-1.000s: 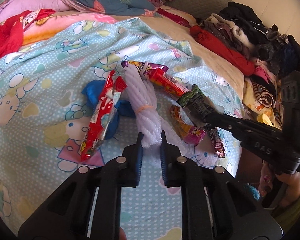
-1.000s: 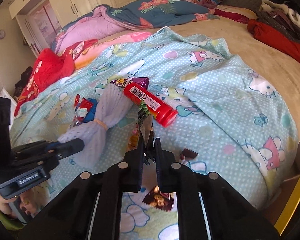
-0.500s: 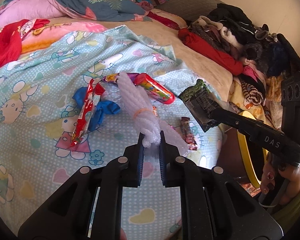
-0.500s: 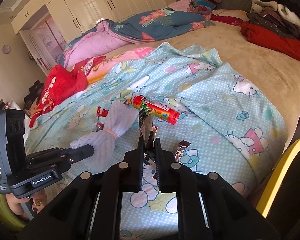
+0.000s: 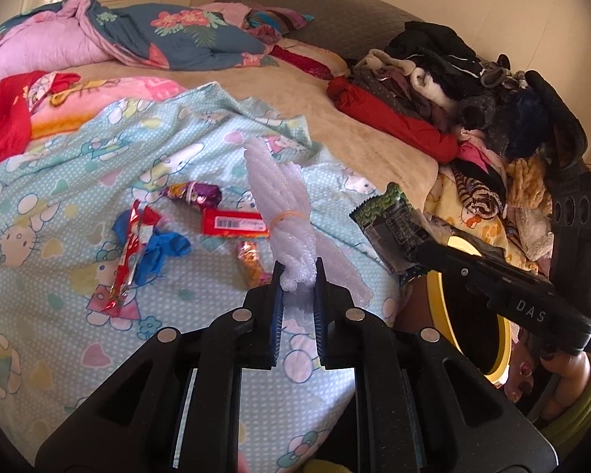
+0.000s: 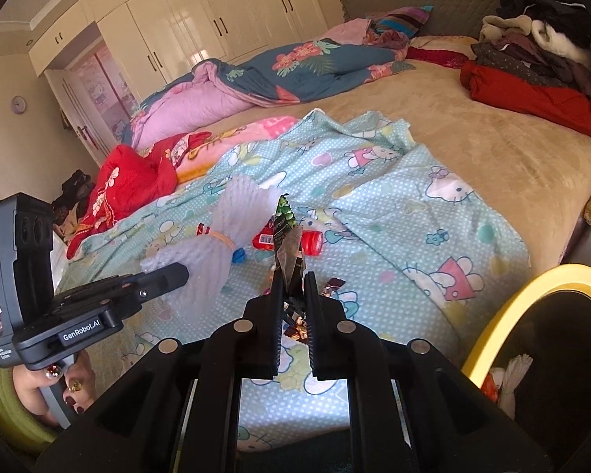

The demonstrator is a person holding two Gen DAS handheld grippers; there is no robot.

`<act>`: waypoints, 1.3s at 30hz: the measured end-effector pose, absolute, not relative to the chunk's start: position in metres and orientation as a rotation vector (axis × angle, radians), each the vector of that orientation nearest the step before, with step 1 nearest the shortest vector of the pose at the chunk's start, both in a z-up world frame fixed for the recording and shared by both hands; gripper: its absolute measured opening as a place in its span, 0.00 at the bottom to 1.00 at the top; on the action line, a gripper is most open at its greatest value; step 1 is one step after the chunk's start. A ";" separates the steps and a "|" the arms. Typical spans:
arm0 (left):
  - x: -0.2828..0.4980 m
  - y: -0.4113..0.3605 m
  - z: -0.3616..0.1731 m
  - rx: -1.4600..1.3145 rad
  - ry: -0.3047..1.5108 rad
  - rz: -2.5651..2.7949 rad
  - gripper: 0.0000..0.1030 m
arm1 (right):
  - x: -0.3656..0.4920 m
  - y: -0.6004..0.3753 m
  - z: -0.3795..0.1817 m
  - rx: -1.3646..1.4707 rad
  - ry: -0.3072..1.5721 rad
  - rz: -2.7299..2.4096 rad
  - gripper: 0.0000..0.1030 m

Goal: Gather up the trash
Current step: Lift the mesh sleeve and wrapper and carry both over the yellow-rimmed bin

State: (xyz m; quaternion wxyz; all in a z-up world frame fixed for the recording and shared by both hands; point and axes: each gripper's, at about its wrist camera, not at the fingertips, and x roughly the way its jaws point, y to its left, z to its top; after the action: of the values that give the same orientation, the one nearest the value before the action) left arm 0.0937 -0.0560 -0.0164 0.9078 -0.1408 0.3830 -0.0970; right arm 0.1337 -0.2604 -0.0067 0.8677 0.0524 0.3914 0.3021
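1. The left gripper (image 5: 298, 272) has its jaws pinched on the lower end of a white foam net bundle (image 5: 283, 213), which stands up from the fingers, clear of the bed, and is tied at its middle with a thin rubber band (image 5: 289, 216).
2. The right gripper (image 6: 294, 276) has its jaws closed on a green and black wrapper (image 6: 287, 236), held upright above the sheet; in the left wrist view the same wrapper (image 5: 390, 228) sticks out from the tips of that gripper.
3. The two grippers hang side by side over the near edge of the bed, each held by a hand in a green sleeve (image 6: 4, 394).
4. On the light blue cartoon sheet (image 5: 59, 197) below them, trash still lies: a red tube with a barcode label (image 5: 234, 222), a purple candy wrapper (image 5: 195, 193) just behind it, a red snack wrapper (image 5: 130, 252) lying over a blue piece (image 5: 161, 248), and a small orange wrapper (image 5: 250, 260) near the left fingers.
5. A small dark brown wrapper (image 6: 331, 285) lies on the sheet just right of the right gripper's fingers.
6. At the lower right, beside the bed, stands a bin with a yellow rim (image 6: 504, 315), with something white and red inside.
7. Farther off are a pile of clothes (image 5: 472, 98) on the right side of the bed and a blue flowered quilt (image 6: 295, 67) near the headboard.
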 end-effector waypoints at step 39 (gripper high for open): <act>0.090 -0.171 0.027 -0.190 0.696 -0.386 0.08 | 0.087 -0.398 0.009 0.268 0.695 0.410 0.10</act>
State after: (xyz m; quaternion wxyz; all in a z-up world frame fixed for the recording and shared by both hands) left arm 0.0897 -0.1712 0.0274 0.9174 -0.0925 0.3384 -0.1878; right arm 0.0866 -0.3981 0.0089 0.9110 0.1298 0.3372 0.1988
